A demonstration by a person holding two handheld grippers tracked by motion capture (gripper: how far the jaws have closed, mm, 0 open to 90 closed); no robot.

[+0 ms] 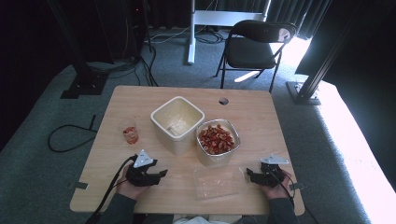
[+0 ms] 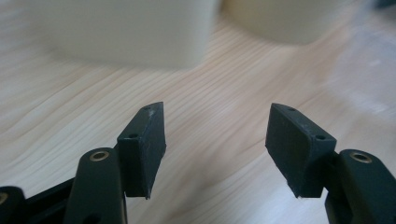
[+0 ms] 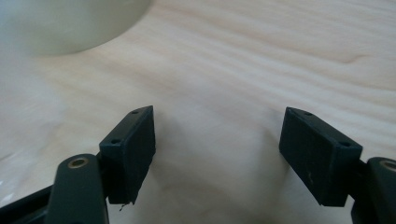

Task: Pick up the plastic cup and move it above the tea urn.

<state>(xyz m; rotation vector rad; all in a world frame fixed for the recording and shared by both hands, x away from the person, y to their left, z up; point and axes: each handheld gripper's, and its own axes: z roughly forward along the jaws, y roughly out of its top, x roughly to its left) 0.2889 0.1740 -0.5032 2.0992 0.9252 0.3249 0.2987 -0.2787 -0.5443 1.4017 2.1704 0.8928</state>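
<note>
Two grippers rest low on the wooden surface at my near edge, and between them lies a clear plastic lid, flat on the wood. My left gripper sits just beside the lid's left end, jaws pointing toward it; my right gripper sits at its right end, close to or at the lid's corner, though I cannot tell whether it touches. Both grippers are released: in the left gripper view the left gripper has its pads standing apart over bare wood, and in the right gripper view the right gripper shows the same gap with nothing between the pads. The lid is a transparent rounded rectangle, faintly glinting, with wood grain visible through it. Just beyond it stands a clear container of red pieces, touching or almost touching a cream square tub. A small cup with red contents stands well to the left.
</note>
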